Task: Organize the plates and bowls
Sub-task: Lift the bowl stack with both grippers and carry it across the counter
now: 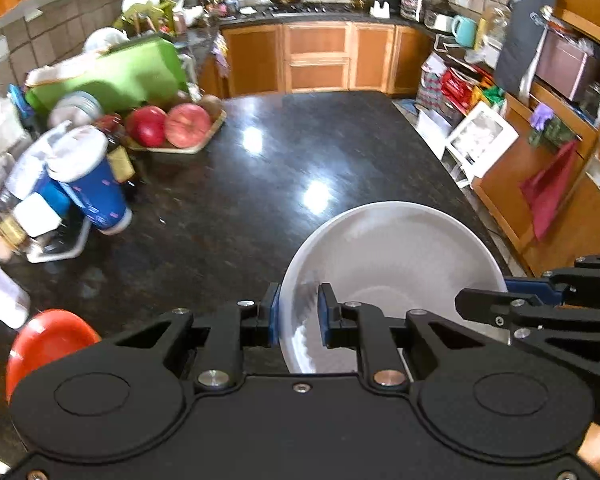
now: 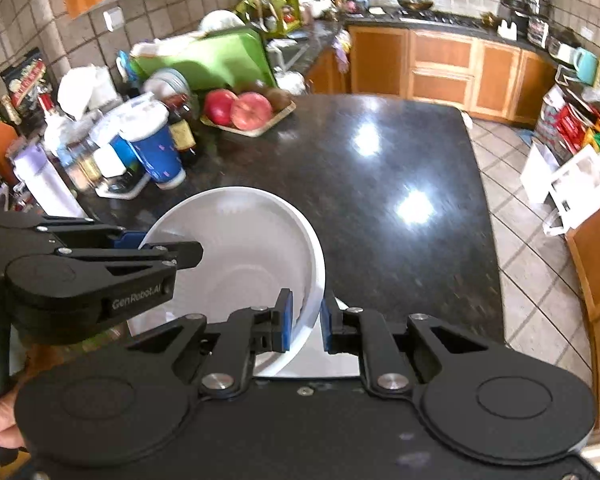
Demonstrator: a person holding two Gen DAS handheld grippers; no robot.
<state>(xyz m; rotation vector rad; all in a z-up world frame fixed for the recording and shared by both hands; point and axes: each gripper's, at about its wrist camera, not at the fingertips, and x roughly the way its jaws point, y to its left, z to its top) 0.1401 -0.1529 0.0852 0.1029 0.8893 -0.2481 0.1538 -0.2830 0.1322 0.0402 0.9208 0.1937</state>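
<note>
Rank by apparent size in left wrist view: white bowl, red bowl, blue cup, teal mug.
1. white bowl
2. blue cup
3. red bowl, partly hidden, so unsure against the cup
4. teal mug, far off

The lettering "GenRobot.AI" is printed in pale characters on the black side of the left gripper [image 2: 168, 246], seen from the right wrist view. No other text can be read.

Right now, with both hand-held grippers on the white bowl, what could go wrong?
1. Each hand-held gripper, left and right, pinches only the thin rim of the bowl; it might slip or tilt.
2. The bowl is over the counter's edge; a drop could hit the floor.
</note>
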